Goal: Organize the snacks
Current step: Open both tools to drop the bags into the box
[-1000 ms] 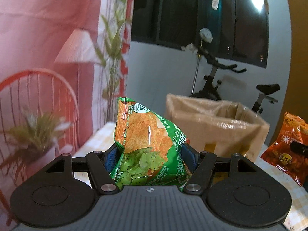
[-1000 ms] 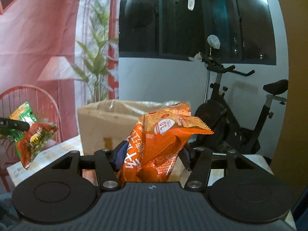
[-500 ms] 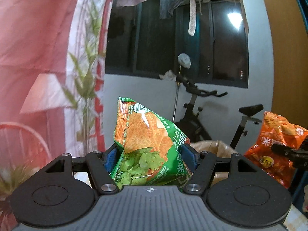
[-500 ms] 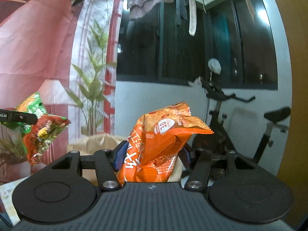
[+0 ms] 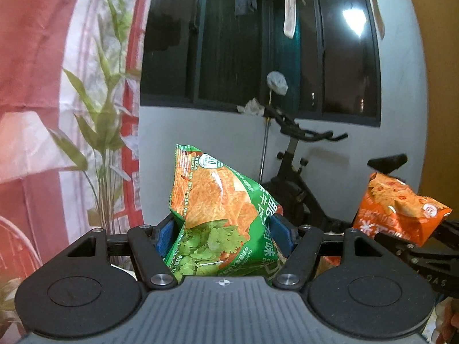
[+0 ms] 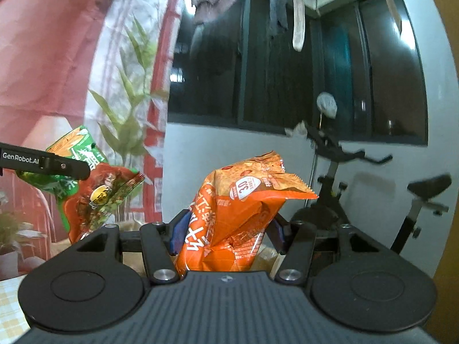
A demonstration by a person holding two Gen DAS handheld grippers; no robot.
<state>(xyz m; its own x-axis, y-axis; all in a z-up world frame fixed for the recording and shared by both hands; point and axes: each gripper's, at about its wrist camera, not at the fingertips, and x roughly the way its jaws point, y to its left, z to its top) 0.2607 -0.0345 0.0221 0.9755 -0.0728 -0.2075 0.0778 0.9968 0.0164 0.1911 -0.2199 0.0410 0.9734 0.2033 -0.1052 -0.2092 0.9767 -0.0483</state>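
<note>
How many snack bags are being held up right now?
2: a green bag clamped in the left gripper, an orange bag clamped in the right gripper. Others may be out of view.

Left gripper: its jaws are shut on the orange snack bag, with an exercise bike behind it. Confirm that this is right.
Not quite. The left gripper has its jaws shut on the green snack bag, as the left wrist view shows. The orange snack bag sits in the right gripper. The exercise bike does stand behind it.
</note>
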